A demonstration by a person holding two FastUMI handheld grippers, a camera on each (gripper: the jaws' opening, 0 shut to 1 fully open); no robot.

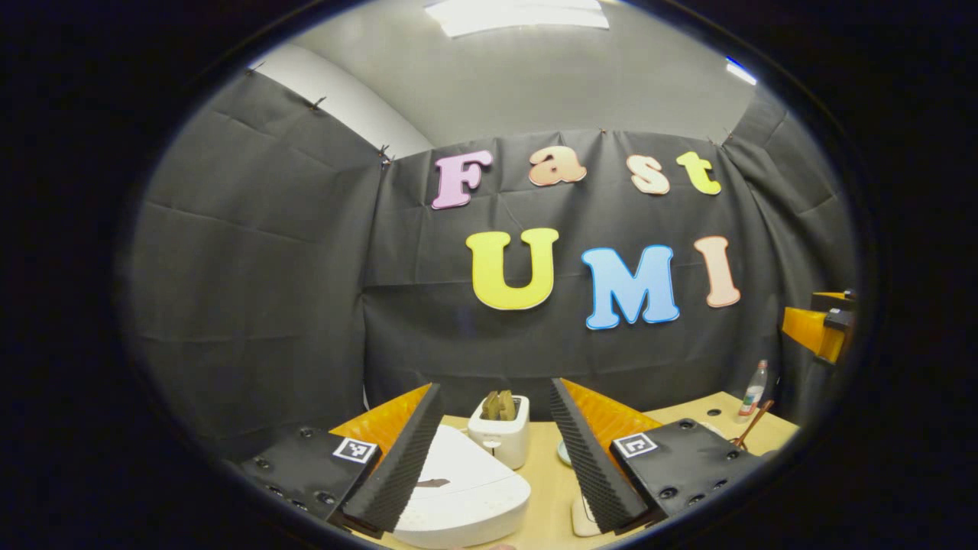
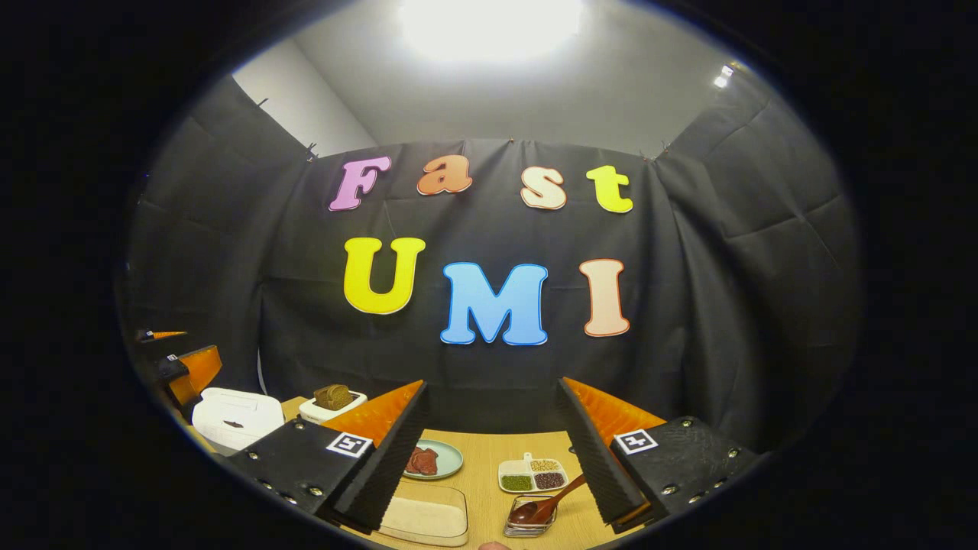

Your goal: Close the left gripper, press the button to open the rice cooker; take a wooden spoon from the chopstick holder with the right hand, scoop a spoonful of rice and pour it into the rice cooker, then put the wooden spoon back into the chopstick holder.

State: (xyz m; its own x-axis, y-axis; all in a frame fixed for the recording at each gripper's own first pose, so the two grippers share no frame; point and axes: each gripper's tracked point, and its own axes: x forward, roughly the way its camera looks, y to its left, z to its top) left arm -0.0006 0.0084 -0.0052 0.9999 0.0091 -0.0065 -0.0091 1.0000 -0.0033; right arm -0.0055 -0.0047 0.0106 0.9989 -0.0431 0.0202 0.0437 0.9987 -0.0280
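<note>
Left tongs [image 1: 495, 458] spread wide and holding nothing, poised over the white rice cooker [image 1: 458, 493], lid down, on the wooden surface [image 1: 546, 473]; a toaster [image 1: 500, 431] sits just behind the cooker. Right tongs [image 2: 493, 458] equally wide and empty, well to the cooker's right, above a clear tub of rice [image 2: 424, 519], a green plate [image 2: 435, 460], a divided dish of beans [image 2: 531, 473] and the wooden spoon [image 2: 546, 502], lying in its wire chopstick holder [image 2: 527, 519].
</note>
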